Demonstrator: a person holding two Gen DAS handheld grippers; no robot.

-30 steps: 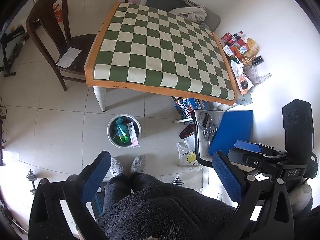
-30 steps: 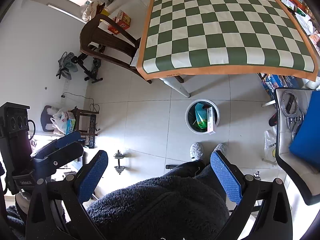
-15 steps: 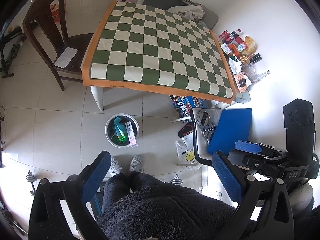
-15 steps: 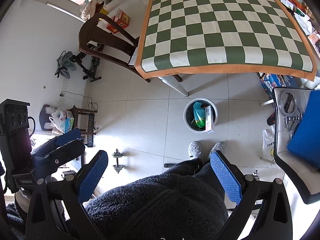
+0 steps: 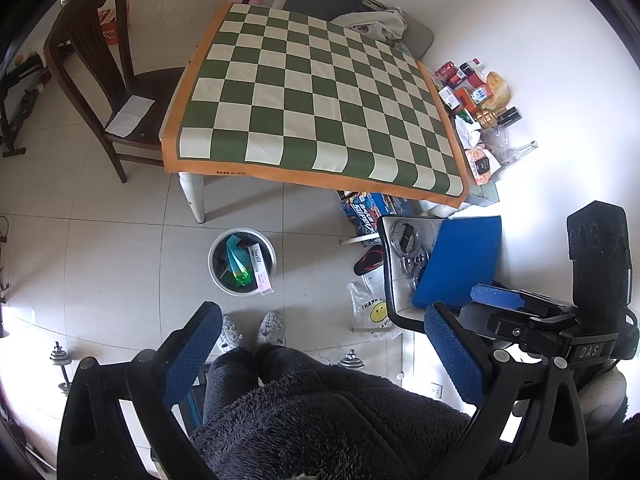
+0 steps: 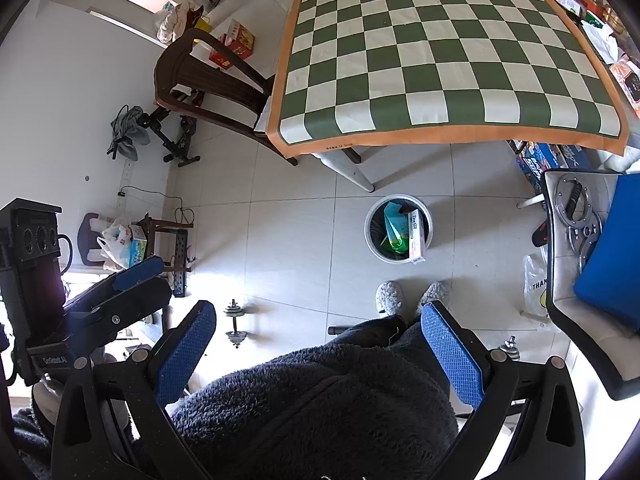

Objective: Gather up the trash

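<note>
round bin [image 5: 242, 261] on floor, holding box [image 5: 259, 268] and wrappers [image 5: 236, 262]

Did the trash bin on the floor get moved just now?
No. The trash bin sits by the same white table leg and in front of the slippers, as before. The cameras shifted a little, not the bin.

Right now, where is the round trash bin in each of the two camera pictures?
Left wrist view: the trash bin sits left of centre, on the floor.
Right wrist view: the trash bin sits right of centre.
Shared landmark: the checkered tablecloth, just beyond it.
</note>
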